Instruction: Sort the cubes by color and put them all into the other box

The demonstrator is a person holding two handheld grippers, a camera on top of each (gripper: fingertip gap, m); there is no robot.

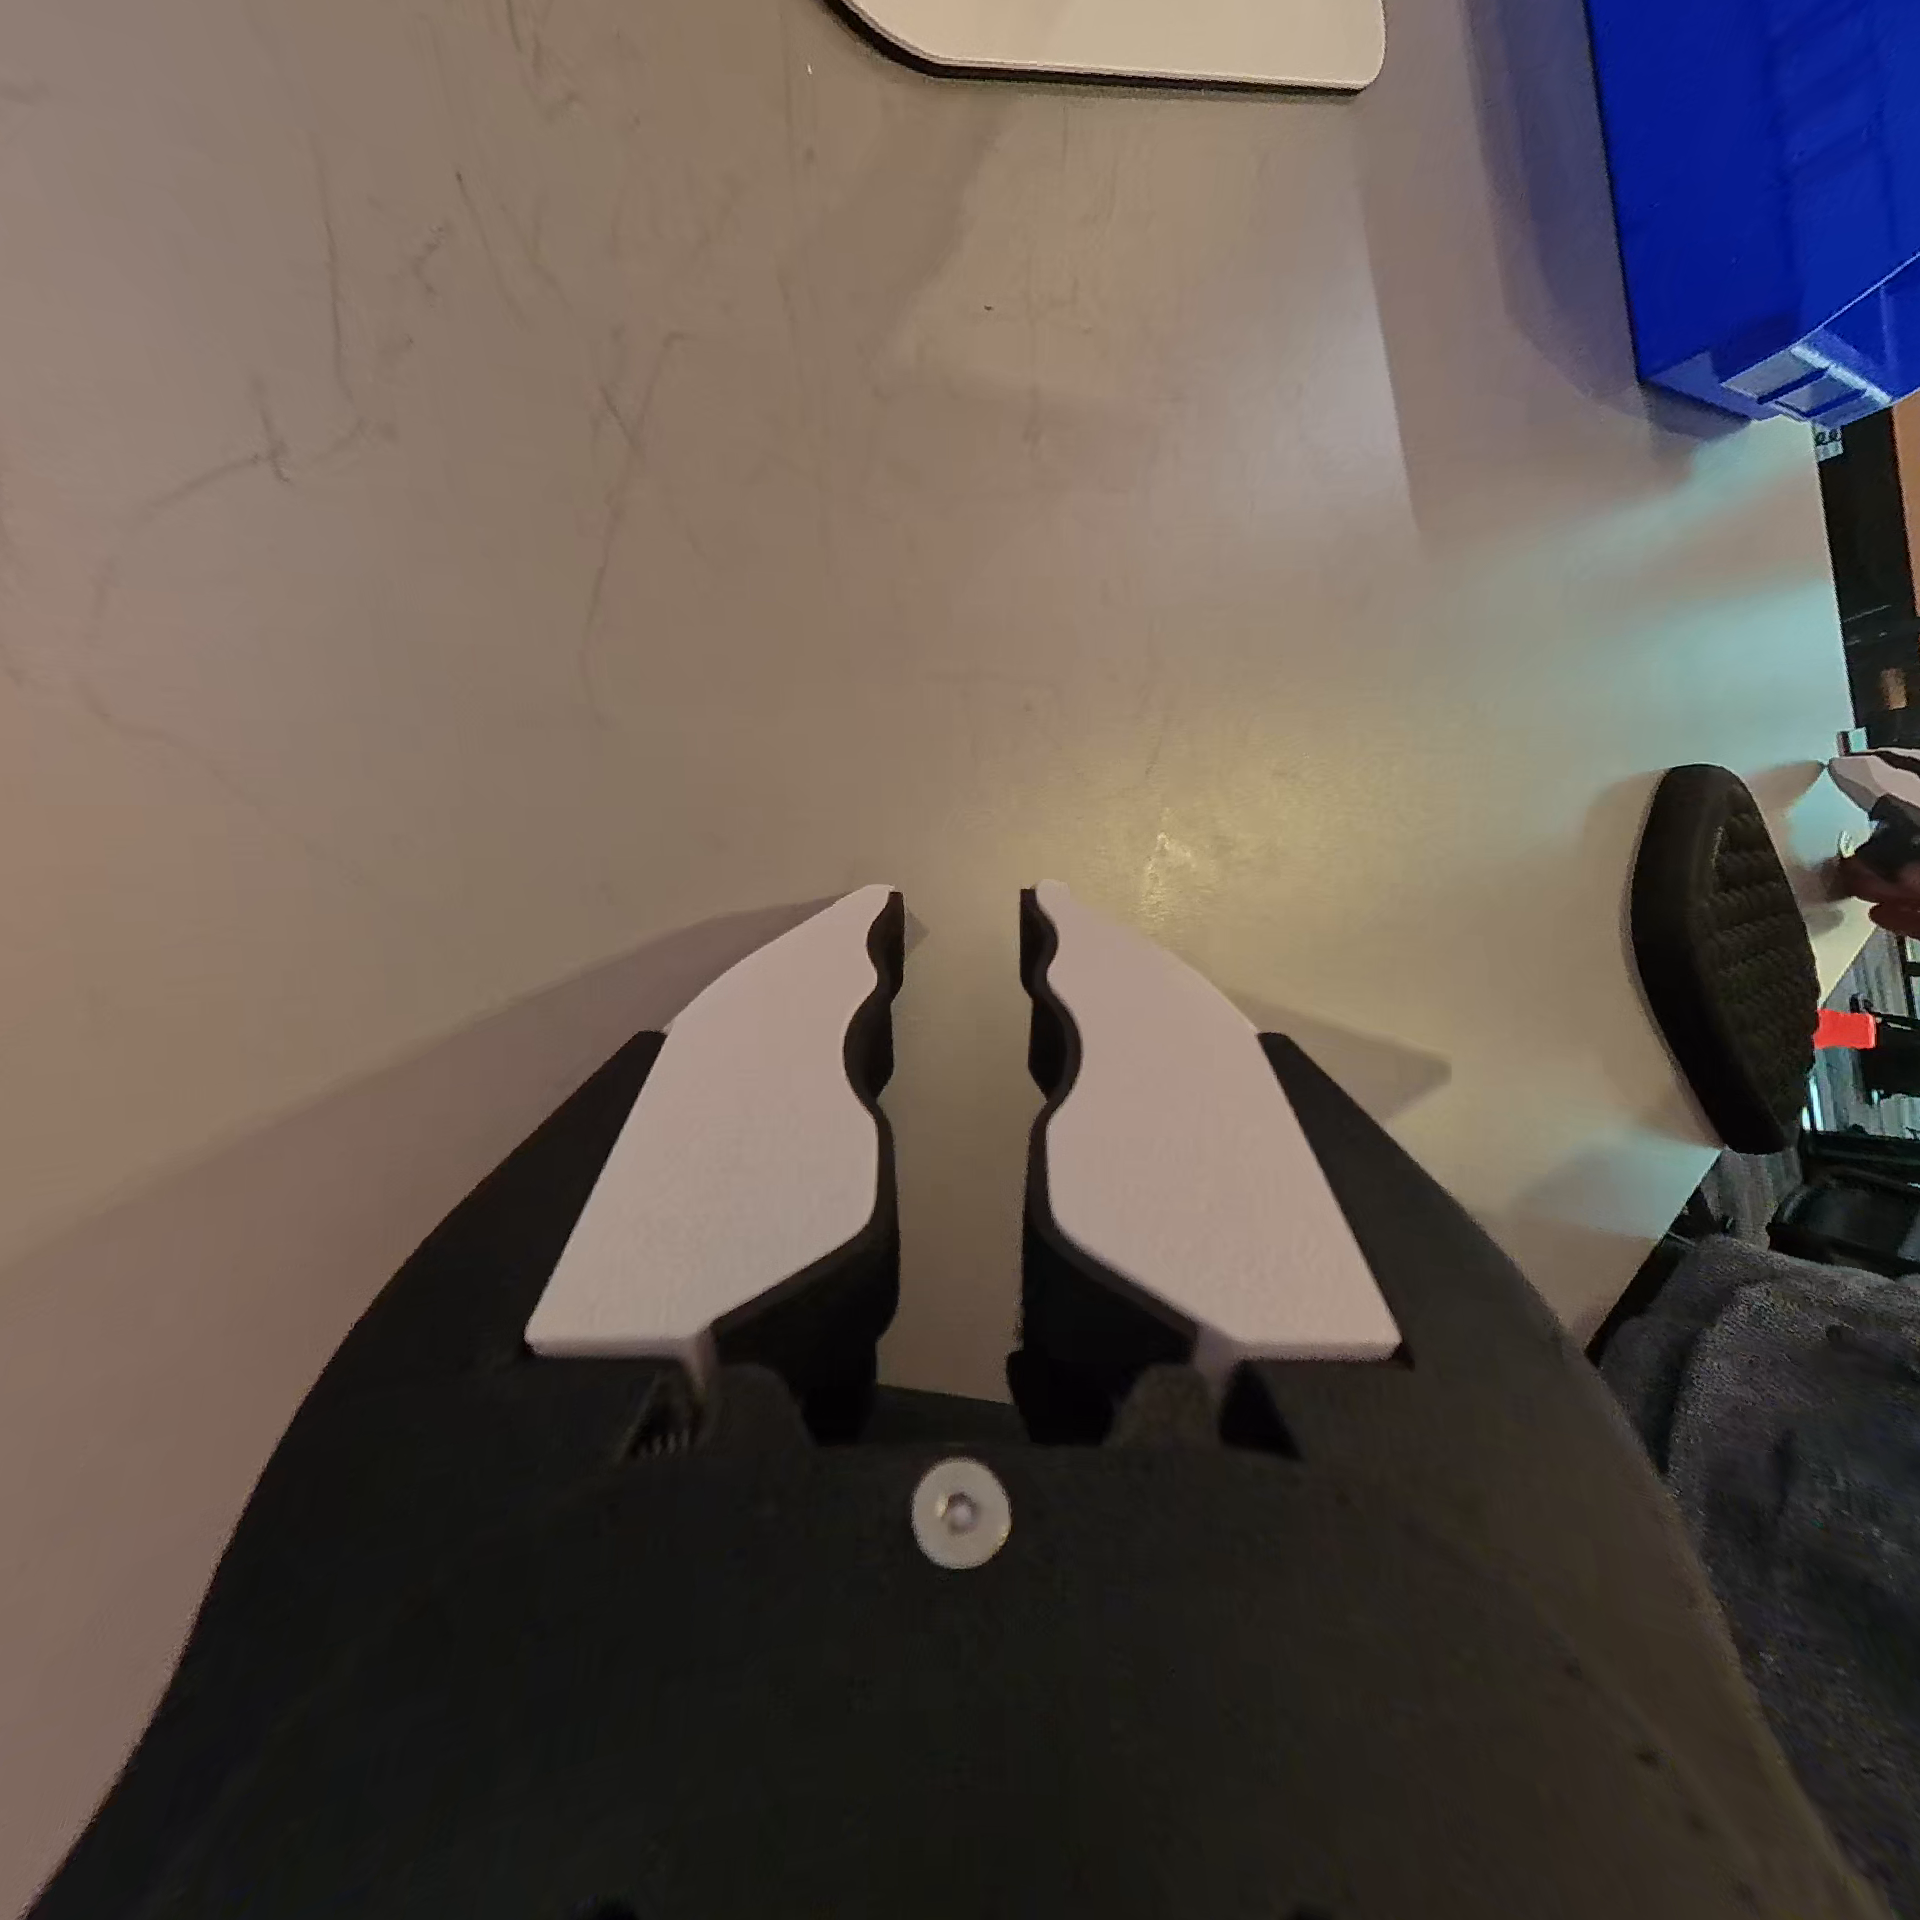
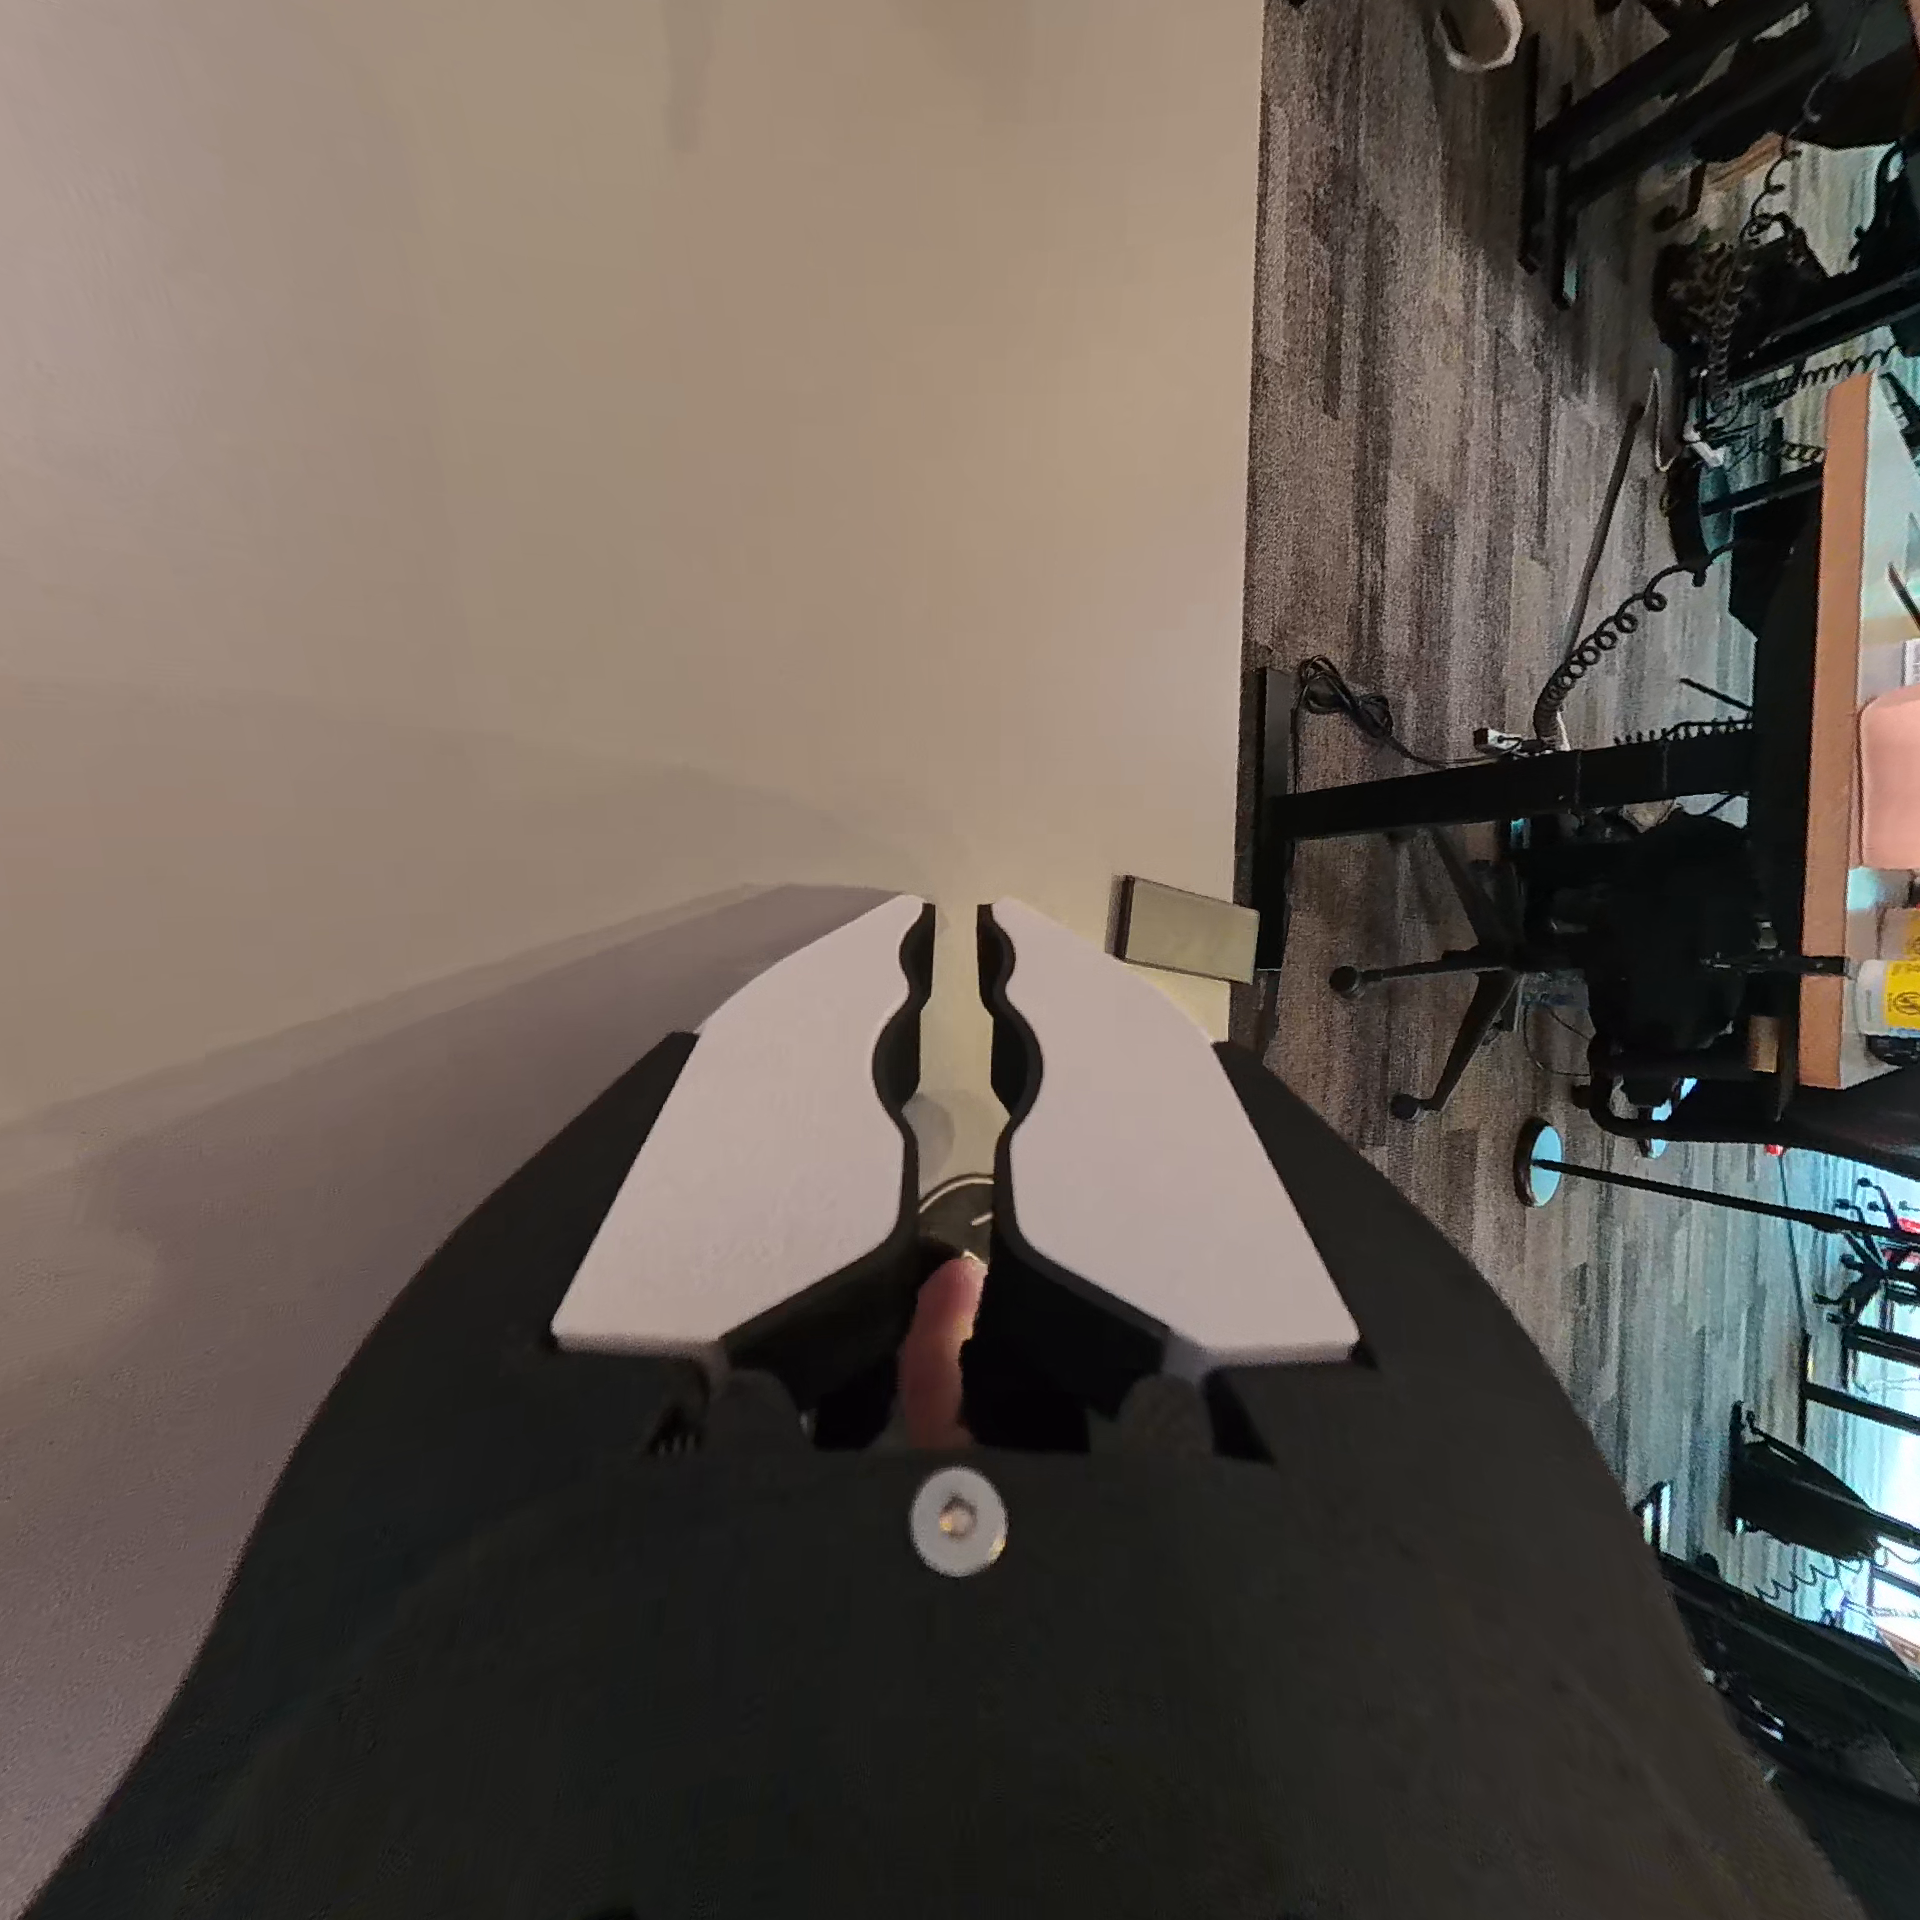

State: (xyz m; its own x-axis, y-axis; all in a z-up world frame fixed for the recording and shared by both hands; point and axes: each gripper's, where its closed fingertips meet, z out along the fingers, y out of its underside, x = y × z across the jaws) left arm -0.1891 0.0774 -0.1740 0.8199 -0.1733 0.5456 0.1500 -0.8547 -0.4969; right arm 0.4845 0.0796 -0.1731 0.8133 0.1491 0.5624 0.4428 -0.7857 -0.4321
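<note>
Over the bare middle of the table, the left gripper hovers with jaws apart and empty; the right gripper, by the table's edge, is narrowly parted on nothing, apparently between picks. No cubes show; a blue box sits at the far corner.

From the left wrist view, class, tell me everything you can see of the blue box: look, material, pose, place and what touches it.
Only part of the blue box shows, at the upper right corner of the view, cut by the frame edge. It looks like glossy, deep blue moulded plastic with a rim and a small grey clip-like fitting at its near corner. It rests on the pale table near the edge. Its inside is hidden, so no cubes can be seen. The left gripper is apart from it.
</note>
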